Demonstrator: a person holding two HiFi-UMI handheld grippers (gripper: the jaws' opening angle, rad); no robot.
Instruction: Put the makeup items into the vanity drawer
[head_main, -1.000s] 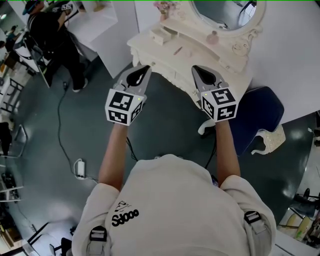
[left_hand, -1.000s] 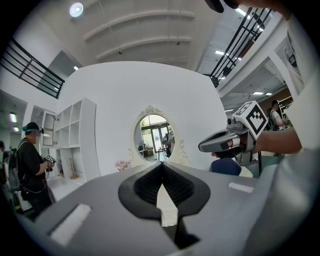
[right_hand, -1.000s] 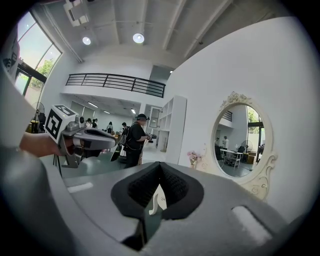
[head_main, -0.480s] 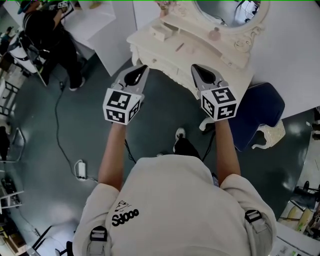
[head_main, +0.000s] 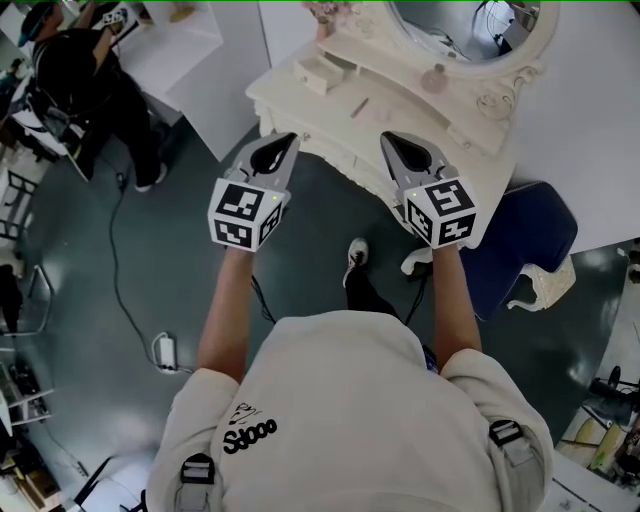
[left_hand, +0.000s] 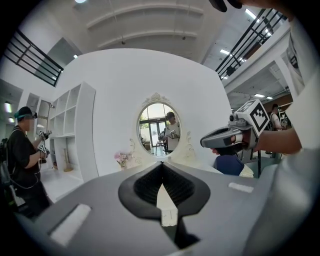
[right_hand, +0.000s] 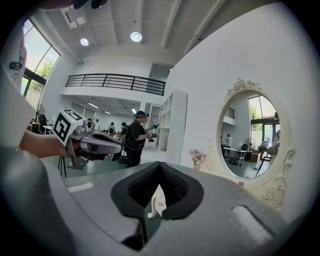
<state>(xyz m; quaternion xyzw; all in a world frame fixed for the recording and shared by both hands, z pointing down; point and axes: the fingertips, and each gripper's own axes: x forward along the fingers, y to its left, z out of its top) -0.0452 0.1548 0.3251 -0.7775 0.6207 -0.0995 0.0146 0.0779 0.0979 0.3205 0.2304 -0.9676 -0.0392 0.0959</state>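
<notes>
1. The vanity (head_main: 300, 90) is cream-white with curly carved trim and an oval mirror (head_main: 455, 25). In the head view it stands at 12 to 1 o'clock from the person.
2. On its worktop lie a slim pink stick (head_main: 358, 107) and a small pinkish bottle (head_main: 433, 77) at the mirror's foot. A little cream box (head_main: 322, 68) sits at 10 o'clock from the stick, and pink flowers (head_main: 325, 12) are at the top edge.
3. The stick lies flat, its long axis running from 1 to 7 o'clock. It is too small to tell which end is the cap. The bottle stands upright.
4. The left gripper (head_main: 292, 136) and right gripper (head_main: 386, 137) are held before the vanity's front edge, tips toward 12 o'clock, well apart from each other. Each one's jaws are pressed together with nothing between them.
5. The drawer fronts (head_main: 338, 148) are seen steeply from above, and whether any drawer is pulled out is hard to make out.
6. The mirror is cut off by the top edge. A blue chair (head_main: 525, 240) at 3 o'clock is partly behind the right gripper.
7. A person in black (head_main: 85, 70) stands at 10 o'clock, well apart from the vanity.
</notes>
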